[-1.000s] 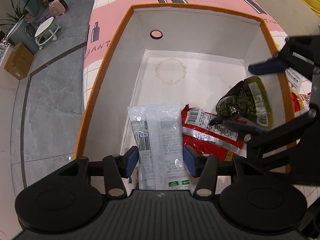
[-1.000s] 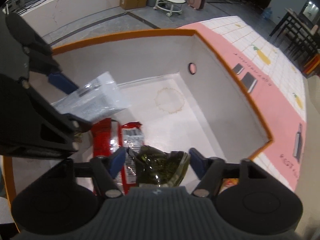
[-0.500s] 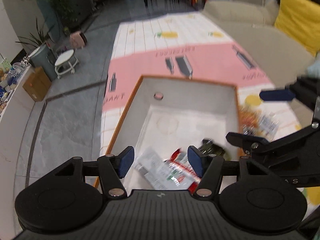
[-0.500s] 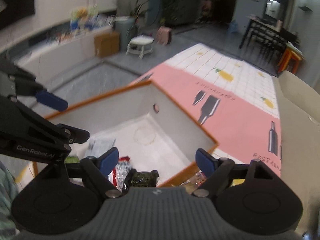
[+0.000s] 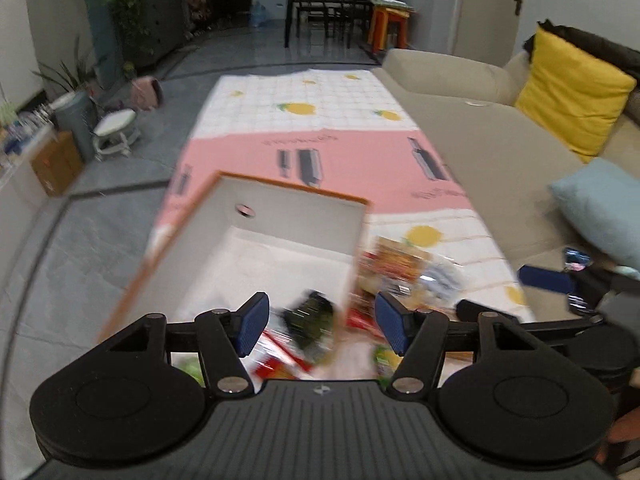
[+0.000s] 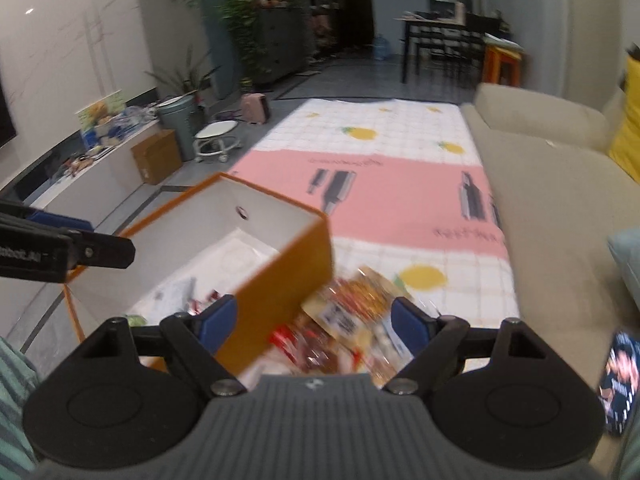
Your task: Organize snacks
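Observation:
An orange box with a white inside stands on the table. Inside it lie a dark green packet, a red packet and a clear white packet. A loose pile of snack packets lies on the cloth right of the box. My left gripper is open and empty, raised above the box's near end. My right gripper is open and empty, raised above the box's right wall and the pile. The view is motion-blurred.
A pink and white patterned cloth covers the table. A beige sofa with a yellow cushion and a pale blue cushion runs along the right. A phone lies at the right.
Both grippers let go of their packets, the clear white one and the dark green one, which now lie in the box. Both grippers rose and pulled back, open and empty.

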Tool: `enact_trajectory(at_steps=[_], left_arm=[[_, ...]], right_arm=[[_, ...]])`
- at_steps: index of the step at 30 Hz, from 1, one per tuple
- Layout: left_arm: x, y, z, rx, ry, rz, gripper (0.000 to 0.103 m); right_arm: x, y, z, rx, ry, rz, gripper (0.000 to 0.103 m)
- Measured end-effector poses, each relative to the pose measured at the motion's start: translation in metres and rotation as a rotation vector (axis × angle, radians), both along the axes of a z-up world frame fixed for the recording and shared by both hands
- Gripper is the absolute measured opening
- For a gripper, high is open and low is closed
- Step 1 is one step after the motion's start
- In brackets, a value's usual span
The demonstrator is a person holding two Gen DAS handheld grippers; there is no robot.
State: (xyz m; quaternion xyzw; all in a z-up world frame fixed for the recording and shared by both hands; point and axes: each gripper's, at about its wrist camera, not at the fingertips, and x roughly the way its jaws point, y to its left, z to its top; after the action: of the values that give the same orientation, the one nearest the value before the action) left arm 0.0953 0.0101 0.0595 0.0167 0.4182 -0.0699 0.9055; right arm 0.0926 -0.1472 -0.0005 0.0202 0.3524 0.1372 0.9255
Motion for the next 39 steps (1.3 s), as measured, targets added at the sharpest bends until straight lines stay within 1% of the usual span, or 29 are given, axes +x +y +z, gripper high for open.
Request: enact_trajectory(at_steps=[3,9,12,17,19,22,24,26,29,31,34,36,37,39], left_arm=[[-0.007,-0.019,-0.014,-0.024,0.024,-0.011,0.072],[-0.018,-0.043,-0.049,-0.027,0.063,0.016,0.071],[-0.024,-0.051,-0.070,-0.036,0.076,0.027,0.068],[-0.026,-0.057,-0.103,-0.034,0.122,0.037,0.056],[-0.022,-0.056,-0.113,-0.044,0.133,0.051,0.054],[-0.015,-0.058,-0.123,-0.032,0.131,0.056,0.050],[-0.010,-0.057,-0.130,-0.042,0.141,0.069,0.049],[-0.005,-0.055,-0.137,-0.064,0.171,0.081,0.048],[0.002,-0.056,-0.148,-0.074,0.213,0.106,0.047],[0.006,-0.060,-0.154,-0.055,0.234,0.115,0.047],[0.009,-0.062,-0.161,-0.034,0.252,0.124,0.047],[0.012,-0.061,-0.164,-0.040,0.267,0.134,0.047],[0.013,-0.061,-0.165,-0.041,0.271,0.139,0.047],[0.015,-0.061,-0.167,-0.028,0.270,0.145,0.046]], right_arm=[[-0.012,-0.016,-0.014,-0.020,0.021,-0.049,0.081],[-0.025,-0.038,-0.043,-0.047,0.094,-0.094,0.081],[-0.030,-0.040,-0.058,-0.088,0.099,-0.103,0.081],[-0.035,-0.042,-0.074,-0.118,0.103,-0.079,0.079],[-0.031,-0.042,-0.076,-0.114,0.096,-0.070,0.075],[-0.025,-0.040,-0.081,-0.103,0.089,-0.050,0.075],[-0.018,-0.039,-0.085,-0.092,0.095,-0.046,0.074],[-0.012,-0.038,-0.091,-0.097,0.105,-0.043,0.074],[-0.005,-0.036,-0.101,-0.128,0.134,-0.022,0.074],[-0.003,-0.035,-0.109,-0.165,0.150,-0.024,0.074],[0.003,-0.036,-0.117,-0.162,0.181,-0.025,0.074],[0.008,-0.035,-0.120,-0.165,0.174,-0.021,0.071],[0.010,-0.034,-0.122,-0.168,0.168,-0.015,0.065],[0.014,-0.029,-0.125,-0.180,0.165,0.003,0.059]])
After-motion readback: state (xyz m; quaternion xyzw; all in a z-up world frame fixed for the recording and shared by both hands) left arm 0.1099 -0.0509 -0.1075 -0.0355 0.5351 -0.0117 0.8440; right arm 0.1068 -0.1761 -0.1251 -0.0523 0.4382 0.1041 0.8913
